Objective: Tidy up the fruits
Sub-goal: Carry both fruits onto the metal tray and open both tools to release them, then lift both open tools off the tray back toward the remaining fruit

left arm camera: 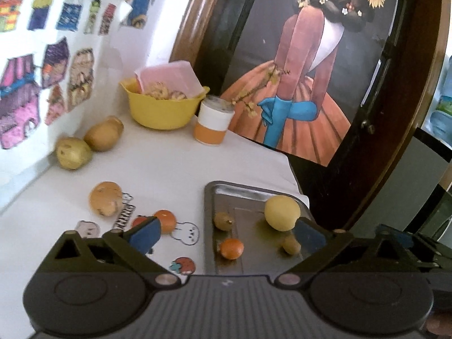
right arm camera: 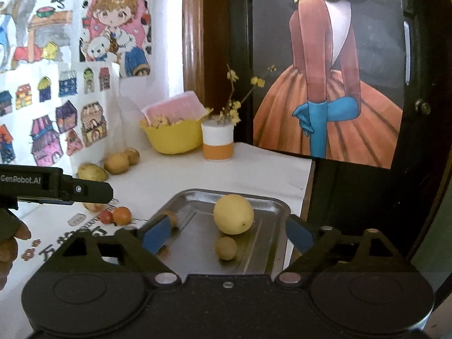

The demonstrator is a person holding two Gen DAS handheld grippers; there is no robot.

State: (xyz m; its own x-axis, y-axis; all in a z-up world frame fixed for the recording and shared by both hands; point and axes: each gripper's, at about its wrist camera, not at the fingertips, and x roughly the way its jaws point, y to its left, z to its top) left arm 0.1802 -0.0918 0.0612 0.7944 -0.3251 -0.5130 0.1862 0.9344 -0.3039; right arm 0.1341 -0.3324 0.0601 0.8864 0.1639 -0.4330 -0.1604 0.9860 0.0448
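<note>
A metal tray (left arm camera: 210, 226) lies on the white table. On it sit a yellow lemon (left arm camera: 282, 212), a small orange fruit (left arm camera: 231, 248) and two small brownish fruits (left arm camera: 224, 221) (left arm camera: 291, 244). My left gripper (left arm camera: 226, 234) is open and holds nothing, hovering over the tray's near end. Left of the tray, an orange fruit (left arm camera: 165, 219) and a red one (left arm camera: 139, 221) lie on the table, the red one partly behind my left finger. My right gripper (right arm camera: 228, 236) is open too, just short of the lemon (right arm camera: 234, 214) and a small fruit (right arm camera: 226, 248).
Three potatoes (left arm camera: 106, 202) (left arm camera: 73, 152) (left arm camera: 103, 134) lie near the sticker-covered wall. At the back stand a yellow bowl (left arm camera: 163, 107) with snacks and an orange-and-white cup (left arm camera: 213, 123). The table edge runs just right of the tray. A hand (right arm camera: 11, 243) holds the left gripper's body (right arm camera: 56, 185).
</note>
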